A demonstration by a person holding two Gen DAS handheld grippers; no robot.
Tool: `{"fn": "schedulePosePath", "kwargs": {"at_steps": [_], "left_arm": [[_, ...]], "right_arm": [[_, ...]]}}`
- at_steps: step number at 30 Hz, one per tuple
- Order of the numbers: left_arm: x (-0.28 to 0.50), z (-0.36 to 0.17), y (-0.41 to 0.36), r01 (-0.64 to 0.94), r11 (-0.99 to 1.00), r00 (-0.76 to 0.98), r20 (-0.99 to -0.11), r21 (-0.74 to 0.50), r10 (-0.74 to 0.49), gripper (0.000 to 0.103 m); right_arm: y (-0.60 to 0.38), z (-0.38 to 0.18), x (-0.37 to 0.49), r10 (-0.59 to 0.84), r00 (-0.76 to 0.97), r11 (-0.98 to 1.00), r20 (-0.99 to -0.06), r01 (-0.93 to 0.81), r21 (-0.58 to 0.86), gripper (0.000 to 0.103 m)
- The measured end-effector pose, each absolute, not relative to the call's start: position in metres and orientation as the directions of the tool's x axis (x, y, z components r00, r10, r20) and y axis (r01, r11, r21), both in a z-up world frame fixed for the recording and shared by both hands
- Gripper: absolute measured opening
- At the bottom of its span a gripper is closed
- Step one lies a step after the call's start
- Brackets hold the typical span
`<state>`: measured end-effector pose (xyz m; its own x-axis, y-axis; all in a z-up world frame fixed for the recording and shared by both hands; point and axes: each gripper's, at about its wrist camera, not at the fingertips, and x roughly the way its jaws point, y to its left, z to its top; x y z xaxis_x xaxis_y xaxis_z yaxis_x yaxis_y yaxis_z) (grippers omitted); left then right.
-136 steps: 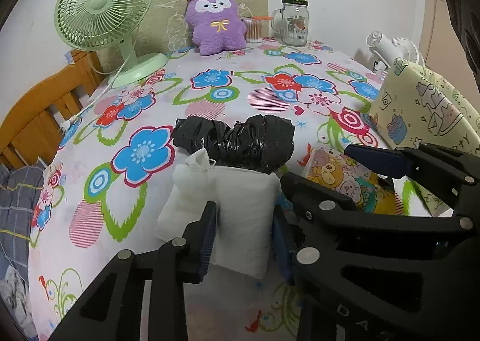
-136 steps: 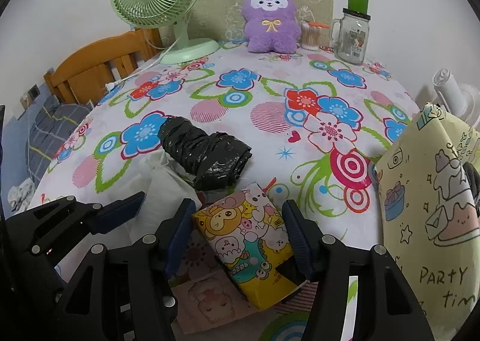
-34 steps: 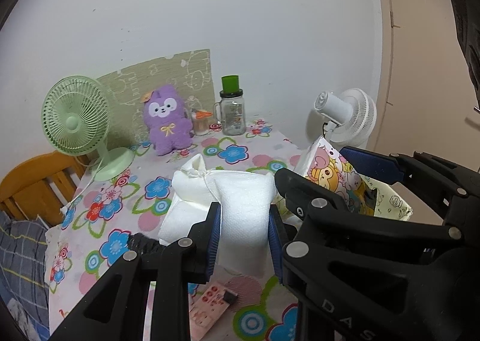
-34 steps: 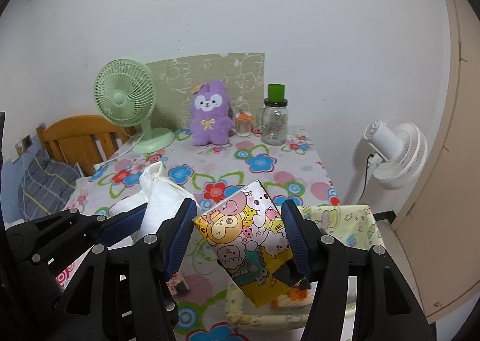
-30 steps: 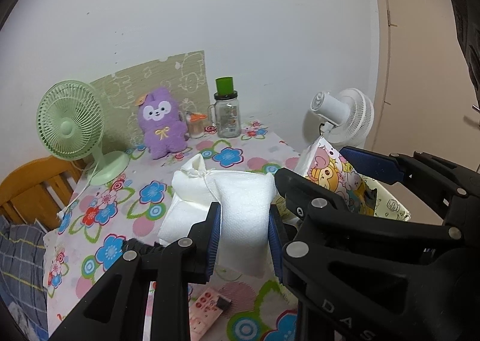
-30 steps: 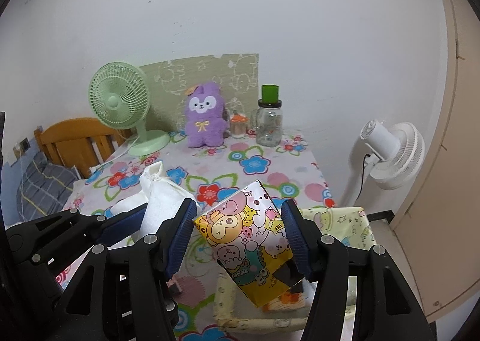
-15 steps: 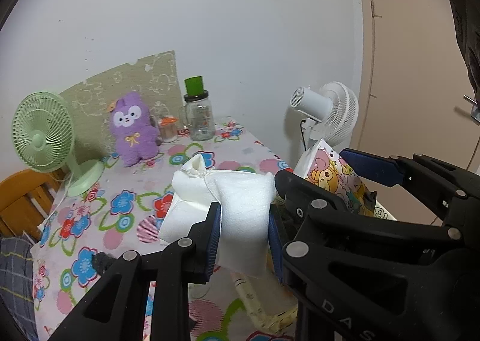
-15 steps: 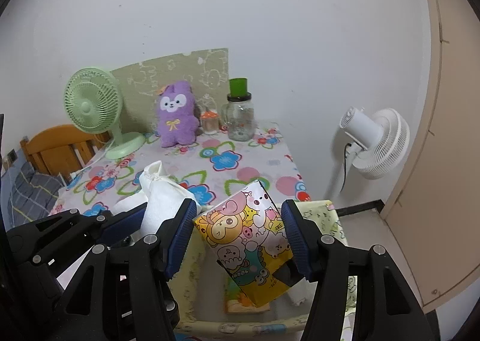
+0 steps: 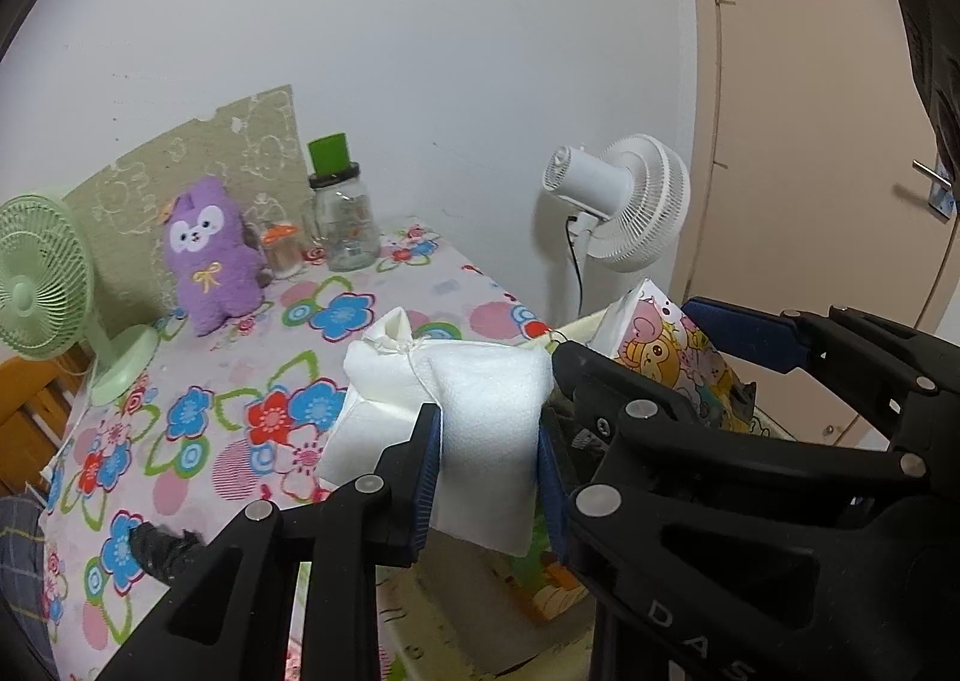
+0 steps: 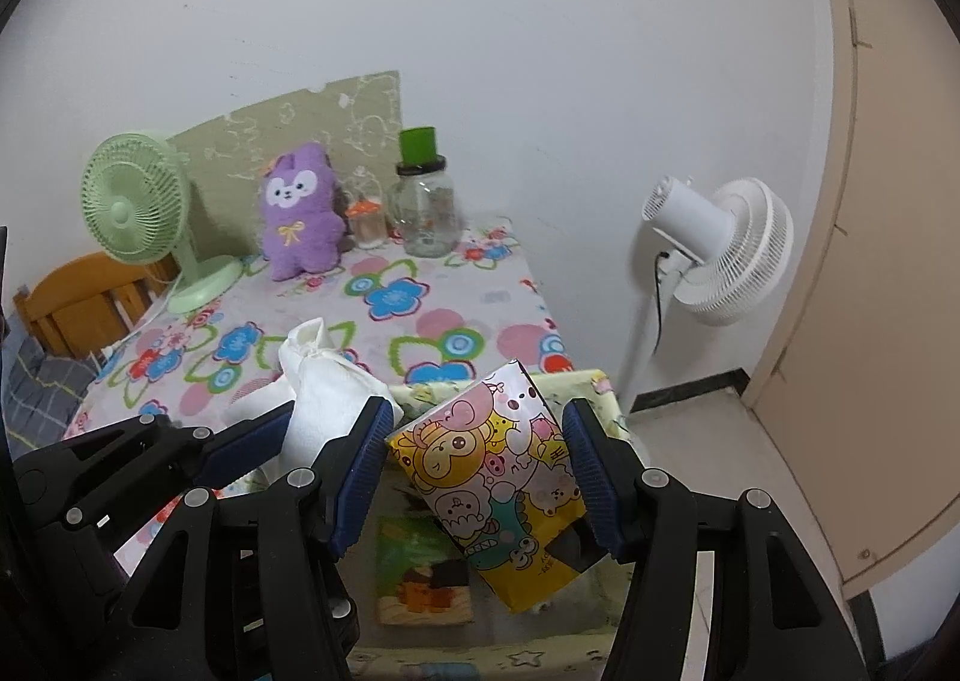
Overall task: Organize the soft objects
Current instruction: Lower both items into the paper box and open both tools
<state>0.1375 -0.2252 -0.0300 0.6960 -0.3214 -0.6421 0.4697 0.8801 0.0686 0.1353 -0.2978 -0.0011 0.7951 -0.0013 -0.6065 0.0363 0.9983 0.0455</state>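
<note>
My left gripper (image 9: pixel 486 441) is shut on a white soft pouch (image 9: pixel 480 381) with a tied top. Just to its right, my right gripper (image 10: pixel 477 459) is shut on a yellow cartoon-printed tissue pack (image 10: pixel 498 477), which also shows in the left wrist view (image 9: pixel 672 345). Both loads hang side by side over a pale yellow fabric bin (image 10: pixel 576 381) that stands beside the flowered table (image 10: pixel 420 321). A flat colourful pack (image 10: pixel 420 573) lies on the bin's floor. A black crinkled roll (image 9: pixel 162 549) rests on the table near its front edge.
At the table's back stand a purple plush (image 10: pixel 300 231), a green desk fan (image 10: pixel 138 201), a glass jar (image 10: pixel 426 219) and a small orange-lidded pot (image 10: pixel 366 225). A white floor fan (image 10: pixel 720 243) and a beige door are at the right; a wooden chair (image 10: pixel 78 297) at the left.
Both grippers have carried their loads to the right and lower, off the table and over the fabric bin. The grips have not changed.
</note>
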Motion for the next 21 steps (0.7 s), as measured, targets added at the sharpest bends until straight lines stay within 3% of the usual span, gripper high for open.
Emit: {"fn": "schedulePosePath", "kwargs": {"at_steps": [6,13,16,21], "left_arm": [[0.143,-0.043,-0.234,0.488,0.871,0.671,-0.664,0.058,-0.331,0.032],[0.149,-0.055,-0.239,0.488,0.87,0.664,-0.677,0.068,-0.319,0.043],[0.15,-0.058,-0.239,0.491,0.869,0.652,-0.687,0.06,-0.321,0.061],[0.144,-0.056,-0.241,0.503,0.861,0.65,-0.69,0.075,-0.319,0.08]], "right_arm": [[-0.31,-0.014,0.14,-0.022,0.773,0.997,-0.634,0.064,0.043,0.063],[-0.317,-0.029,0.149,-0.02,0.745,0.996,-0.667,0.074,0.053,0.063],[-0.32,-0.034,0.151,-0.019,0.736,0.996,-0.677,0.072,0.051,0.063],[-0.321,-0.04,0.153,0.0,0.728,0.995,-0.685,0.068,0.072,0.062]]}}
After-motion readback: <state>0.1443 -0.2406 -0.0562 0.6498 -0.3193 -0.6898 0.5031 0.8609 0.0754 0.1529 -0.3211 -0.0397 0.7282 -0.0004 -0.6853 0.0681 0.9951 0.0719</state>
